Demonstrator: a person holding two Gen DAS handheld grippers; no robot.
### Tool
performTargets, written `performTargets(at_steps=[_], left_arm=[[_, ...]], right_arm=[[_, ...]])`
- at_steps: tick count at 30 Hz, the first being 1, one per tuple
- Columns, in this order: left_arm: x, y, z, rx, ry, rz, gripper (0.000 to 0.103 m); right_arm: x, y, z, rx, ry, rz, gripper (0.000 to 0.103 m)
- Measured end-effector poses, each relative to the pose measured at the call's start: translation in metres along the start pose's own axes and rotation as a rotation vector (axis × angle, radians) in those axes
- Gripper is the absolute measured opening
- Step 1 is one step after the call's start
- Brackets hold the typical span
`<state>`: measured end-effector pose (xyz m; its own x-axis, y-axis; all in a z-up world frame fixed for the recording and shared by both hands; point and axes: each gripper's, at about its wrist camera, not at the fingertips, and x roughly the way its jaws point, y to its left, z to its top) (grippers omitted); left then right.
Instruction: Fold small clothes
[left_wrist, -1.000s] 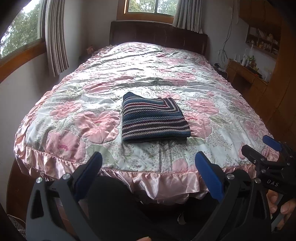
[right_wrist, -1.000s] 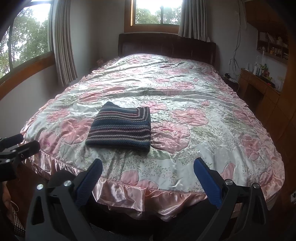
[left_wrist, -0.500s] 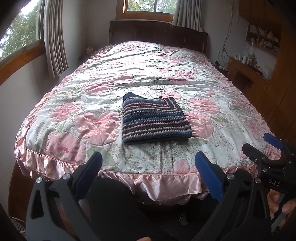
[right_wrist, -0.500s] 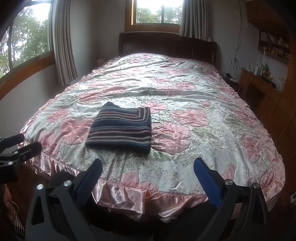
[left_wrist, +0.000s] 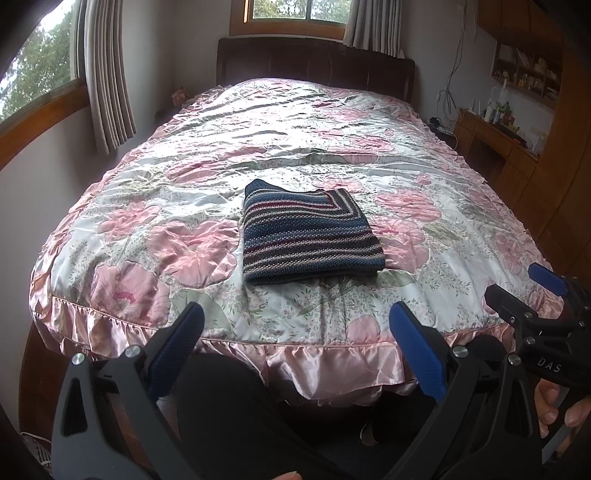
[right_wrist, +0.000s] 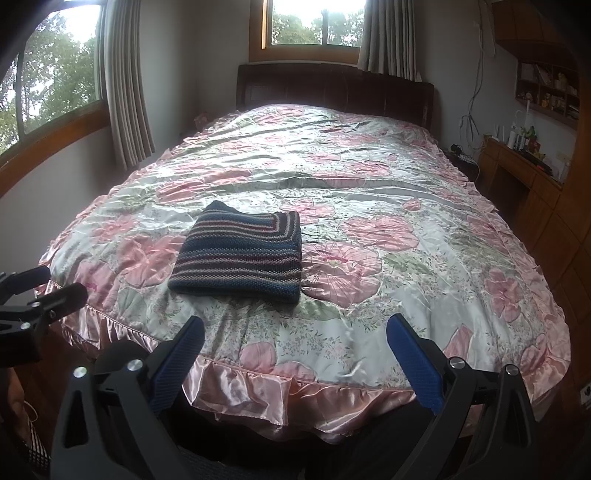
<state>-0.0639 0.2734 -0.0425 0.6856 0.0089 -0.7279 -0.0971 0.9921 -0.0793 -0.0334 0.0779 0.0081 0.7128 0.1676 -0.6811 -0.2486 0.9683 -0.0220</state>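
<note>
On the bed (left_wrist: 221, 177): striped knit garment (left_wrist: 306, 236), folded square.
Both hand-held grippers, left (left_wrist: 295, 332) and right (right_wrist: 295, 334), are hanging wide, empty; folding appears finished.

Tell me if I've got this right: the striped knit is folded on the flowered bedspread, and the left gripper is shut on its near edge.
Not quite. The striped knit does lie folded on the flowered bedspread, but the left gripper is open and clear of it, back by the bed's foot. The left wrist view shows this.

Folded striped knit (left_wrist: 308, 234) flat on bedspread (left_wrist: 332, 147), left tool (left_wrist: 295, 332) wide apart
</note>
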Motion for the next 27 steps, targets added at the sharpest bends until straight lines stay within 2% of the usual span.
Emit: performTargets(at_steps=[27], left_arm=[[-0.0027, 0.0001, 0.0004, 0.005, -0.009, 0.012, 0.099]], right_arm=[[-0.0006, -0.0011, 0.0010, 0.003, 0.005, -0.003, 0.099]])
